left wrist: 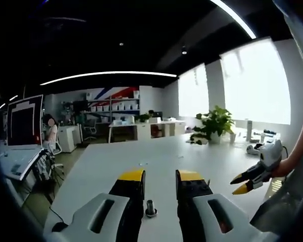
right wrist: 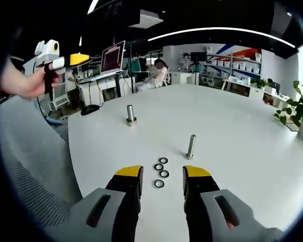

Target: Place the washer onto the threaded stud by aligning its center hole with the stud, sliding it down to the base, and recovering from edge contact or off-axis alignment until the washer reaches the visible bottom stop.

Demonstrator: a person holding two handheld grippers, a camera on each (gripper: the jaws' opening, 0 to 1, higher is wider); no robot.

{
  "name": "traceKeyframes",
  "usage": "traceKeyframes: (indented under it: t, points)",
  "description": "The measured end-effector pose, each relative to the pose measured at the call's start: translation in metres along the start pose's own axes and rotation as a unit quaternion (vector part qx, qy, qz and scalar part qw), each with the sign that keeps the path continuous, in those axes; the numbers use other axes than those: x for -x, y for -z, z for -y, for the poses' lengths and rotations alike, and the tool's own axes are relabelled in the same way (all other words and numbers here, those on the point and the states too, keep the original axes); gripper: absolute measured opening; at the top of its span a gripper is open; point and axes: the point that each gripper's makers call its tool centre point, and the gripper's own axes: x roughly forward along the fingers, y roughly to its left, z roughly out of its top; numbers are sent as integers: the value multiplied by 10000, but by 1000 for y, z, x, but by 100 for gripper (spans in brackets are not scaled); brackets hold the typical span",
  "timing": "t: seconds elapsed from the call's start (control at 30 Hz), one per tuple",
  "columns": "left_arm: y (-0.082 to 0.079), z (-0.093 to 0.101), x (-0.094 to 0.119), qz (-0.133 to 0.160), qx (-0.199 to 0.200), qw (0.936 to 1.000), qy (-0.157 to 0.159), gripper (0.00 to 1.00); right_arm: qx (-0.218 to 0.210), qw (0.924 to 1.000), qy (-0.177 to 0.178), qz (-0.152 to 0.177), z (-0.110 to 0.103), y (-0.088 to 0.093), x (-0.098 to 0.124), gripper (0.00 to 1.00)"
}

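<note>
Nothing started, by the look of it. Right gripper (right wrist: 162,174) jaws apart, empty, hovering over four loose washers (right wrist: 161,172) on the white table (right wrist: 242,151). Slim threaded stud (right wrist: 191,146) just beyond them, bare; a thicker stud (right wrist: 130,114) farther back. Left gripper (left wrist: 159,176) parted, empty. No containers. All left: pick, align, seat.
</note>
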Motion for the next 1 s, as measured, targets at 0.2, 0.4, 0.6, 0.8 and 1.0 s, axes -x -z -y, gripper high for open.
traceKeyframes:
  t: [0.2, 0.4, 0.6, 0.8, 1.0]
  points:
    - [3, 1, -1, -68, -54, 10000, 9, 22, -48, 9998, -77, -154, -2, 18, -11, 32]
    - [4, -1, 0, -92, -73, 9999, -30, 22, 43, 9996, -172, -238, -4, 28, -18, 30]
    - [8, 0, -1, -162, -77, 9998, -13, 22, -5, 9993, -183, -332, -3, 35, -23, 29]
    - [10, 2, -2, -196, -69, 9998, 18, 22, 34, 9989, -240, -405, -5, 40, -27, 27]
    - [11, 2, -2, -212, -67, 9997, 33, 22, 117, 9987, -249, -435, -6, 43, -29, 25]
